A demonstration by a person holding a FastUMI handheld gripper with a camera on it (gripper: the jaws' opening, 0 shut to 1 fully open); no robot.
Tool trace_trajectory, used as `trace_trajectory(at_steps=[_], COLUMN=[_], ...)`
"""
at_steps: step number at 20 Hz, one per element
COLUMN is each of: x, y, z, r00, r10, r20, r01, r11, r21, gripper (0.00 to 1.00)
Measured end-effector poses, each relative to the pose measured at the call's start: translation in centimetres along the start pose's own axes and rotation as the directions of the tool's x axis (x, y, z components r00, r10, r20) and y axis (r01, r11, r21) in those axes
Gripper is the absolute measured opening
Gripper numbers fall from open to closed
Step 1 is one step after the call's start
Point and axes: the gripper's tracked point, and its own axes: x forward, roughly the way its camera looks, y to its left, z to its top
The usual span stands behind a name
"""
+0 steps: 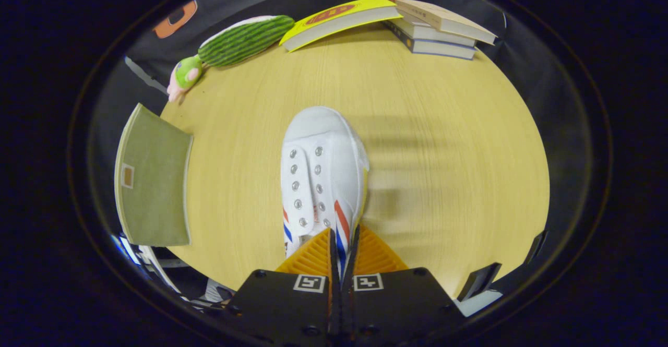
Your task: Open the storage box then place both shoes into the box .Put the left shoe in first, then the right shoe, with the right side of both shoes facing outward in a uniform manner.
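- While the gripper (pixel 344 242) pinches the shoe's (pixel 321 172) side wall, fingers nearly together, toe points 12 o'clock.
- Box (pixel 151 180) sits at 9, books (pixel 438 31) at 1.

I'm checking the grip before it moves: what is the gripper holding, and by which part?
The gripper is shut on the white shoe, pinching the striped side wall near its heel end.
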Motion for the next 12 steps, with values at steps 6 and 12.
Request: trace_trajectory(at_steps=[6, 12], x=[-3.0, -10.4], y=[5.0, 13.8], z=[-1.0, 0.4], r00=[0.989, 0.953], r10=[0.149, 0.283], r20=[0.014, 0.113], r01=[-0.15, -0.298], r11=[0.981, 0.942], r21=[0.121, 0.153], gripper=[0.06, 0.06])
